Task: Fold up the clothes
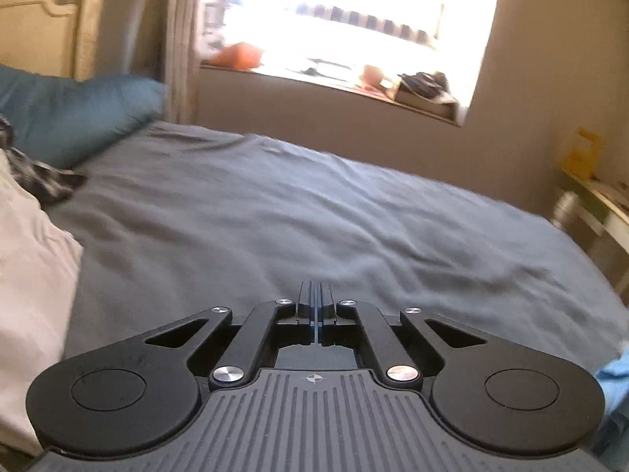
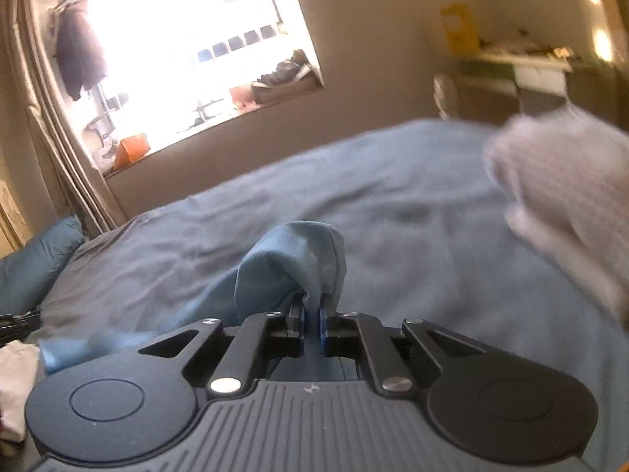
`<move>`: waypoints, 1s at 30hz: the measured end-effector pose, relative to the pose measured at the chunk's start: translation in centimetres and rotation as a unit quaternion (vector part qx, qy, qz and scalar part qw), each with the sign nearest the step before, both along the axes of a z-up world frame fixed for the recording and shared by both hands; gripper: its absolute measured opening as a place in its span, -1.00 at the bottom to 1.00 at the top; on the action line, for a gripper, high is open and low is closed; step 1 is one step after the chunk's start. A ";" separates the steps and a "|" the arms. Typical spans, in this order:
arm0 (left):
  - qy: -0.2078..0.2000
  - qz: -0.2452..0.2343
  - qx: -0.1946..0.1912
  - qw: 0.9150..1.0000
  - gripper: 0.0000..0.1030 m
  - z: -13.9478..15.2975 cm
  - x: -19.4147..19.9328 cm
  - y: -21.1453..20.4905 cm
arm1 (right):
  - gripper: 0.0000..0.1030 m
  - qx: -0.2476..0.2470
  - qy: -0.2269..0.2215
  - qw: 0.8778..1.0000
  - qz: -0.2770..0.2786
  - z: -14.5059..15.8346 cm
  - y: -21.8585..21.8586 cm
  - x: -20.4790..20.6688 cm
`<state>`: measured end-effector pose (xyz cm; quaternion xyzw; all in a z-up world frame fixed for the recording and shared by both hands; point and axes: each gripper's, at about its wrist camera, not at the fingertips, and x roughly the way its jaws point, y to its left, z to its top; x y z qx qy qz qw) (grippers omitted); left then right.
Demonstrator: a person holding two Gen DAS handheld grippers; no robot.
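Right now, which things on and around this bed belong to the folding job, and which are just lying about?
Job:
- light blue garment, pinched in the right gripper
- left gripper, jaws shut, holding nothing
- white garment at the bed's left edge
- grey bedspread, the work surface

Lying about:
- teal pillow
- orange item on the windowsill
- yellow object by the desk

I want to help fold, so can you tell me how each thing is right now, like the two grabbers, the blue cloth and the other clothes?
Left gripper: shut, empty, above the bed.
Right gripper: shut on the blue cloth.
Blue cloth: pinched, bunched up, unfolded.
White garment: lying crumpled on the bed.
Grey knit: blurred, state unclear.
Bed cover: spread out, wrinkled.
Pillow: resting at the bed's head.
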<state>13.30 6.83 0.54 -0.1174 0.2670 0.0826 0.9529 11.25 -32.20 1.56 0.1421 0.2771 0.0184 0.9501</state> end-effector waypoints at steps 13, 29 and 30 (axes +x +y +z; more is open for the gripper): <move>0.097 -0.095 -0.007 0.991 -0.57 -7.3 1.3 -0.8 | -0.88 0.006 0.022 1.000 -0.002 -3.0 2.9 13.5; 0.109 -0.168 -0.003 0.980 0.18 -9.7 2.6 -3.2 | -0.43 0.202 0.115 0.971 -0.046 -7.6 -4.3 13.1; 0.103 -0.171 -0.001 0.980 0.07 -9.6 2.7 -3.3 | -0.42 0.216 0.118 0.969 -0.021 -7.3 -4.0 11.8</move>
